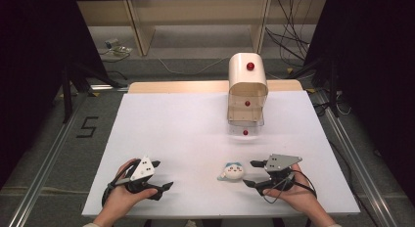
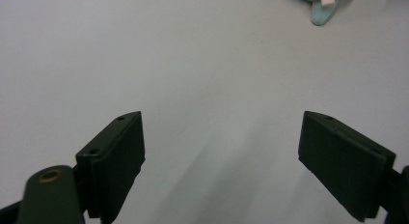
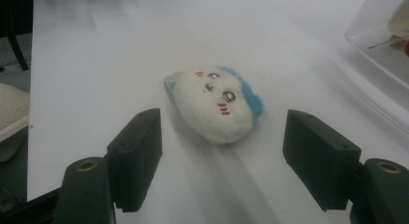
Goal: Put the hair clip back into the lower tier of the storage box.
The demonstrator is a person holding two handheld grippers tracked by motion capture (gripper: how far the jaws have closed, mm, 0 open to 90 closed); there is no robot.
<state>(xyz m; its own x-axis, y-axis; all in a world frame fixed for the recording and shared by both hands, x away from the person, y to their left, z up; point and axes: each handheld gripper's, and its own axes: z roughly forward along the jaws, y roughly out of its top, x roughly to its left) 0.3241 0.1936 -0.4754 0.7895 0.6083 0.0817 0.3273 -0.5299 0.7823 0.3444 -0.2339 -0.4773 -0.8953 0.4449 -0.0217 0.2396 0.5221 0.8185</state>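
Observation:
A small white plush toy (image 1: 232, 171) with a blue tuft and a drawn face lies on the white table (image 1: 186, 134), near the front edge. My right gripper (image 1: 249, 173) sits just to its right, pointing at it. In the right gripper view the toy (image 3: 214, 105) lies a little ahead of the jaws of the gripper (image 3: 224, 156), which stand apart and touch nothing. My left gripper (image 1: 165, 174) rests at the front left with its jaws wide. The left gripper view has bare table between the jaws of the gripper (image 2: 222, 151) and the toy (image 2: 320, 4) at the top edge.
A cream box (image 1: 248, 90) with a curved lid, red knobs and a clear front stands at the back right of the table; its clear edge (image 3: 381, 45) shows in the right gripper view. Shelving and cables lie on the floor beyond the table.

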